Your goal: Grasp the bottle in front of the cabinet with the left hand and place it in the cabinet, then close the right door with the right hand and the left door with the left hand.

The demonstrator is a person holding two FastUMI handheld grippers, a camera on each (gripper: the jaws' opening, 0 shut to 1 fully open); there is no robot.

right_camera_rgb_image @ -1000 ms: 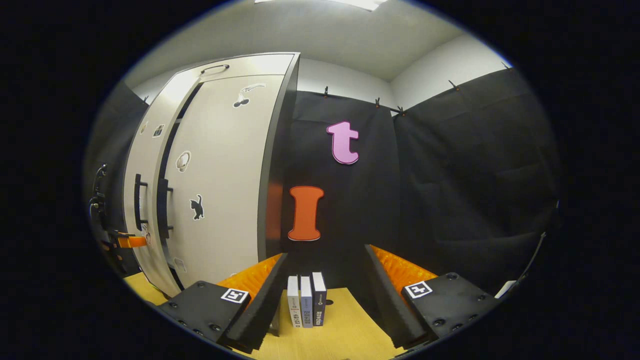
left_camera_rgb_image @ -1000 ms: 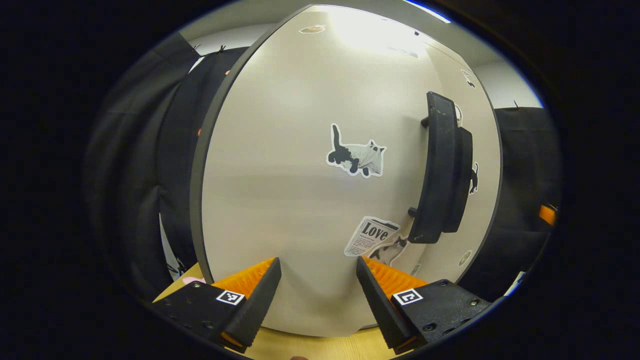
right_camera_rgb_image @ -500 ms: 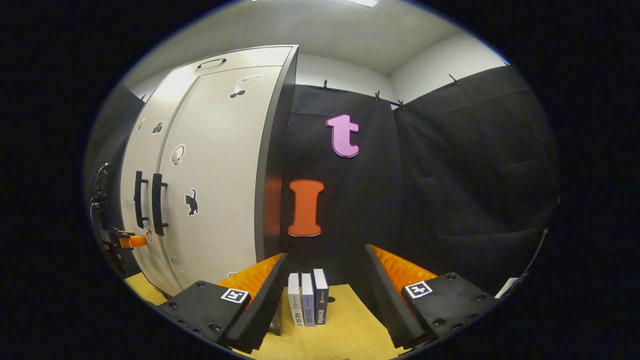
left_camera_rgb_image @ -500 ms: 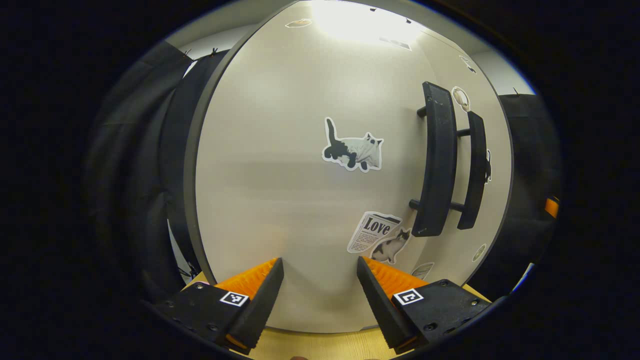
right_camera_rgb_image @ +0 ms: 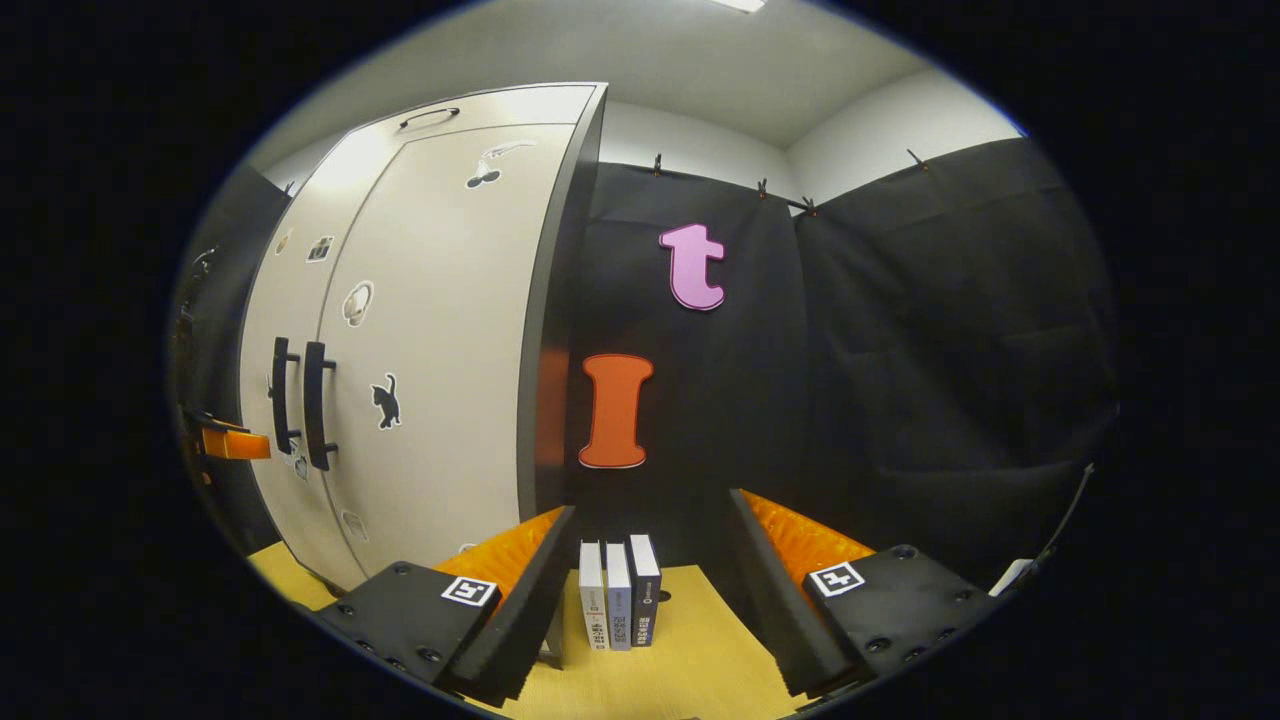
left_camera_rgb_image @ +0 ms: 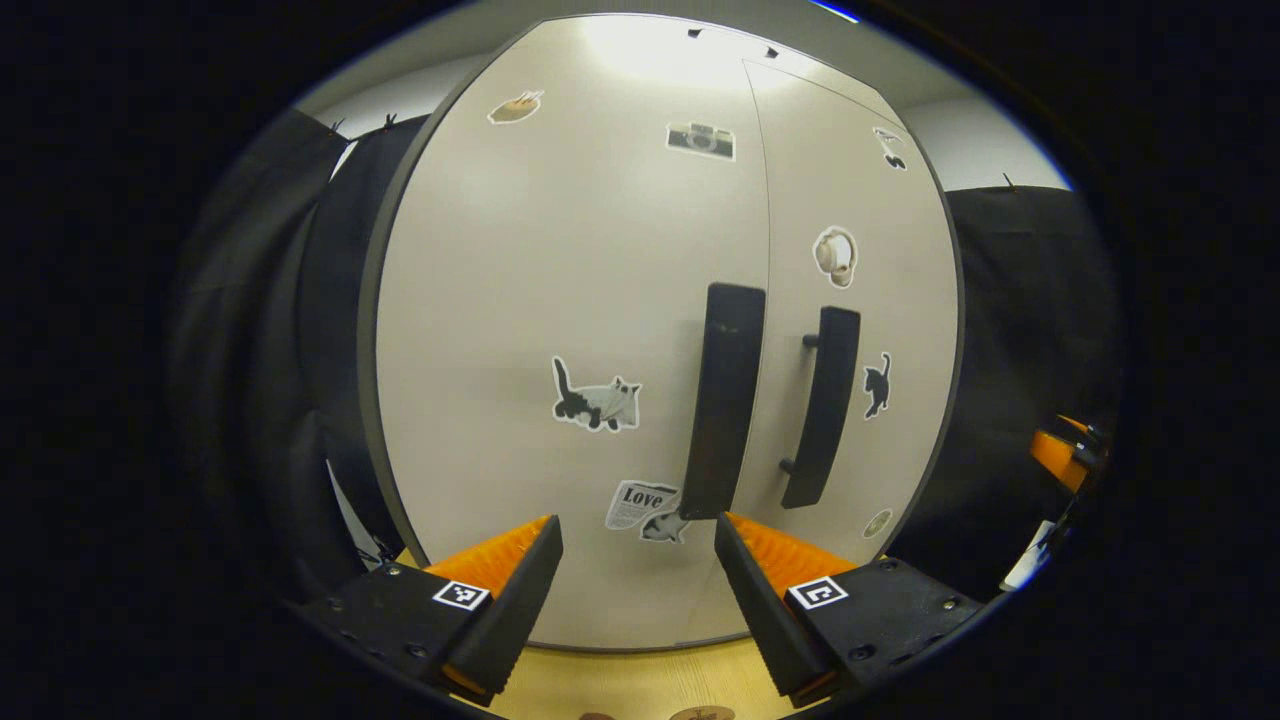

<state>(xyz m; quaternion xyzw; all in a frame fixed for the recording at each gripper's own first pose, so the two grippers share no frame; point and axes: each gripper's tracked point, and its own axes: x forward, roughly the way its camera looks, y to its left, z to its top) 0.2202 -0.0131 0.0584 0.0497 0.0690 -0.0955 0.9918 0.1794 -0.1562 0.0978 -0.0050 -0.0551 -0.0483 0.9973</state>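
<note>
The beige cabinet stands with both doors shut. In the left gripper view the left door (left_camera_rgb_image: 560, 300) and right door (left_camera_rgb_image: 850, 180) meet at a seam, each with a black bar handle (left_camera_rgb_image: 722, 400) (left_camera_rgb_image: 822, 405). My left gripper (left_camera_rgb_image: 638, 565) is open and empty, a short way in front of the left door's lower part. In the right gripper view the cabinet (right_camera_rgb_image: 430, 330) is off to the left, and my right gripper (right_camera_rgb_image: 648, 590) is open and empty, facing the booth wall. The left gripper (right_camera_rgb_image: 225, 442) shows at the far left edge. The bottle is hidden behind the doors.
Three small books (right_camera_rgb_image: 618, 605) stand upright on the wooden table (right_camera_rgb_image: 690, 670) between the right gripper's fingers, farther back. Stickers dot the doors, among them a cat (left_camera_rgb_image: 597, 397) and a camera (left_camera_rgb_image: 701, 140). Black cloth walls close in the booth.
The left door has swung fully shut, so the two handles now sit side by side. The left gripper has drawn back from the door and turned toward the seam. The right gripper has barely moved.
</note>
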